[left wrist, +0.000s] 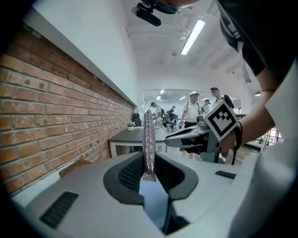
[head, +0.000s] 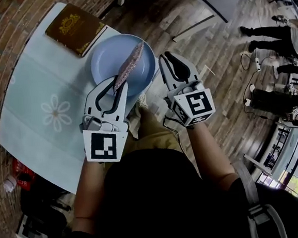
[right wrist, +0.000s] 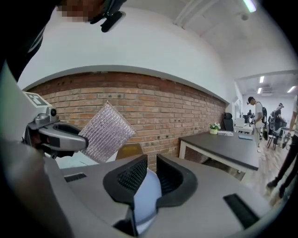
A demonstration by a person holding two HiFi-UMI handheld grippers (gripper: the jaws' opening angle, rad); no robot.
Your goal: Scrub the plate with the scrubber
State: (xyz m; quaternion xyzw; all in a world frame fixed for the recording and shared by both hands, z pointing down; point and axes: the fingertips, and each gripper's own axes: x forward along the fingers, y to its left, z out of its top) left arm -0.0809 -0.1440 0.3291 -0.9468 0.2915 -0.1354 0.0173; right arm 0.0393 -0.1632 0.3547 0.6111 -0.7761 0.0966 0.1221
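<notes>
two holds: left gripper (head: pixel 116 93) scrubber (head: pixel 130 64), right gripper (head: pixel 163 56) plate (head: pixel 102 60)

No words or numbers can be read. The book (head: pixel 75 28) on the bench (head: pixel 29 116) has gold print, too small to read. The left cube (head: pixel 105 145) on the left hand-held gripper (head: pixel 116 90) and the right cube (head: pixel 197 105) on the right hand-held gripper (head: pixel 165 57) show only black-and-white square patterns.

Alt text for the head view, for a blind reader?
The left gripper holds a glittery silver scrubber pad over a round pale blue plate, whose rim the right gripper clamps. A brown book lies beside it on the pale table.
</notes>
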